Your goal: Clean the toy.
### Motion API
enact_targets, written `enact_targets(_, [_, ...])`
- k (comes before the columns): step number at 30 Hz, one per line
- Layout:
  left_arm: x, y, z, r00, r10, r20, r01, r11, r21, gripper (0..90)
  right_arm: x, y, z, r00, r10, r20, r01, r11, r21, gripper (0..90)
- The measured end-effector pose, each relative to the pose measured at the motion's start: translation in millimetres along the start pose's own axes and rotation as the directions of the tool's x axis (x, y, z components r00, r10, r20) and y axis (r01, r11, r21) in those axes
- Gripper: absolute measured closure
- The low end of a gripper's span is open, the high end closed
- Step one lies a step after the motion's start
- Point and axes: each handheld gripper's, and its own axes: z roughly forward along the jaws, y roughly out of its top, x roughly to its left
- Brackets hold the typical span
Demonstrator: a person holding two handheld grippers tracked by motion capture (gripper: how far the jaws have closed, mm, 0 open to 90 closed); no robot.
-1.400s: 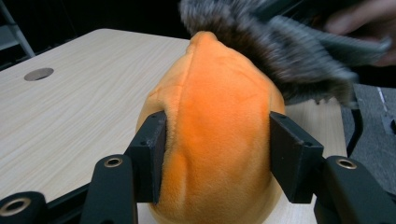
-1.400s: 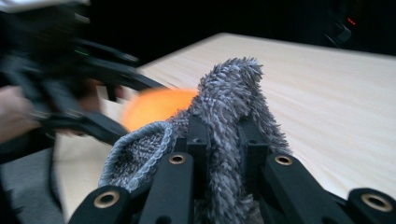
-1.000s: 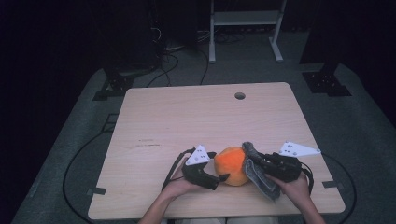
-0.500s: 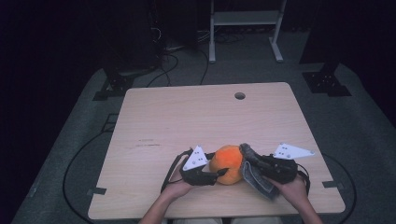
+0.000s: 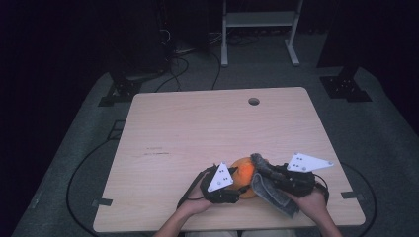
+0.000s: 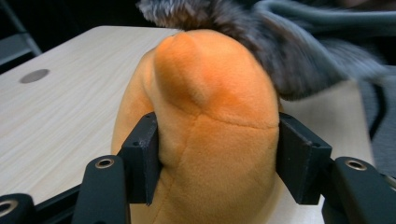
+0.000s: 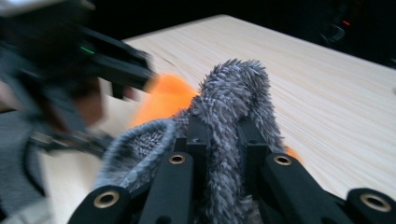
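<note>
Orange plush on the table near its front edge, left gripper just closed, fingers clenched on the plush, right gripper beside it, fingers pinching a grey towel draped against the plush

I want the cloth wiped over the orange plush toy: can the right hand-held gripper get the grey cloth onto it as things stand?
Probably yes. The right hand-held gripper pinches the grey cloth, which already lies against the orange plush toy. The left hand-held gripper clamps the toy's lower sides, leaving its top free.
</note>
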Motion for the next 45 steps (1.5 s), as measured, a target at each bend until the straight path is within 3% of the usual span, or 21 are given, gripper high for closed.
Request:
enact_targets(4, [0.2,-0.6,2.7,0.9998,-0.019,-0.009,0.019,0.9998,-0.011,35.8,-6.4,-6.1,-4.4,0.9996,0.025,0.012,-0.025,1.0,0.013,78.2])
enact_targets(6, [-2.6,-0.2,3.6,0.9999,0.002,-0.01,-0.002,1.0,-0.006,36.5,0.5,-0.2,-3.4,0.9996,0.004,-0.029,-0.004,1.0,-0.005,78.1])
enact_targets(7, [-2.6,-0.2,3.6,0.9999,0.002,-0.01,-0.002,1.0,-0.006,36.8,0.5,-0.2,-3.4,0.9996,0.004,-0.029,-0.004,1.0,-0.005,78.1])
enact_targets(9, [-4.8,-0.7,2.6,0.9999,0.011,-0.009,-0.011,0.9999,-0.004,36.8,9.7,6.8,-2.0,0.9984,-0.048,-0.031,0.048,0.999,-0.016,78.1])
enact_targets(12, [-2.3,-0.9,-0.2,0.9997,0.022,0.012,-0.021,0.9996,-0.016,34.7,4.9,5.4,-1.5,0.9987,-0.038,-0.033,0.037,0.999,-0.012,78.2])
enact_targets(13, [0.2,-0.5,-1.2,0.9999,0.008,0.012,-0.008,0.9995,-0.032,30.4,1.4,2.7,-1.7,0.999,-0.027,-0.036,0.027,1.0,-0.006,78.1])
enact_targets(14, [4.1,0.2,-1.0,0.9994,-0.035,0.003,0.035,0.9986,-0.038,25.2,-0.7,-0.2,-2.4,0.9992,-0.023,-0.033,0.024,1.0,0.007,78.2])
enact_targets(16, [8.1,-1.1,2.0,0.9971,-0.075,0.009,0.075,0.9971,-0.015,18.6,-4.5,-3.7,-5.1,0.9995,-0.01,-0.03,0.01,1.0,0.013,78.2])
enact_targets(19, [2.2,-2.8,4.8,0.9993,-0.031,0.018,0.032,0.9994,-0.015,32.2,2.3,4.0,-6.7,0.9986,-0.04,-0.036,0.04,0.999,0.003,78.3])
enact_targets(22, [-4.9,-2.7,6.0,0.9992,0.027,0.03,-0.028,0.9995,0.012,37.2,12.9,14.0,-4.1,0.9924,-0.078,-0.095,0.077,0.997,-0.013,78.3])
enact_targets(24, [-6.8,-2.5,6.0,0.9991,0.036,0.021,-0.036,0.9993,0.01,37.4,12.3,17.3,-2.2,0.9927,-0.085,-0.086,0.086,0.996,0.003,78.4])
enact_targets(25, [-6.4,-2.0,5.5,0.9991,0.037,0.021,-0.037,0.9993,0.008,36.2,9.8,16.1,-1.5,0.9938,-0.068,-0.087,0.07,0.997,0.013,78.4])
enact_targets(27, [-5.4,-1.0,6.8,0.9996,0.025,0.01,-0.024,0.9997,-0.009,23.6,6.8,11.0,-0.7,0.9943,-0.05,-0.095,0.052,0.998,0.02,78.4])
enact_targets(29, [-6.2,-1.2,11.8,0.9996,0.024,0.012,-0.025,0.9996,0.017,12.3,8.7,10.1,-0.9,0.988,-0.035,-0.15,0.041,0.998,0.041,78.3])
enact_targets(30, [-8.2,-2.4,12.3,0.9991,0.042,0.012,-0.042,0.9991,0.012,13.7,11.1,10.9,-0.3,0.9836,-0.045,-0.175,0.054,0.997,0.047,78.3])
enact_targets(31, [-9.9,-3.5,11.4,0.998,0.061,0.013,-0.061,0.9981,0.006,20.6,13.1,11.3,0.7,0.9825,-0.059,-0.176,0.07,0.996,0.056,78.3])
enact_targets(33, [-9.5,-4.4,9.8,0.9984,0.055,0.011,-0.055,0.9985,0.005,29.8,8.3,10.6,1.2,0.9853,-0.053,-0.162,0.062,0.997,0.055,78.3])
enact_targets(37, [-10.7,-5.0,10.2,0.9978,0.064,0.015,-0.064,0.9979,0.002,33.1,-14.5,0.1,-3.1,0.9964,-0.009,-0.084,0.014,0.998,0.061,78.3])
enact_targets(39, [-11.2,-5.7,10.5,0.997,0.074,0.02,-0.074,0.9972,-0.001,32.8,-26.3,-8.7,-7.5,0.9979,0.041,-0.051,-0.037,0.996,0.077,78.3])
enact_targets(42, [-10.3,-7.0,10.4,0.9973,0.07,0.024,-0.07,0.9976,-0.004,30.7,-26.7,-9.6,-11.4,0.9965,0.058,-0.059,-0.054,0.996,0.072,78.3])
enact_targets(45, [-8.1,-8.7,6.5,0.9976,0.065,0.026,-0.065,0.9979,0.004,30.8,-16.0,-1.1,-9.2,0.9923,0.027,-0.121,-0.023,0.999,0.038,78.2])
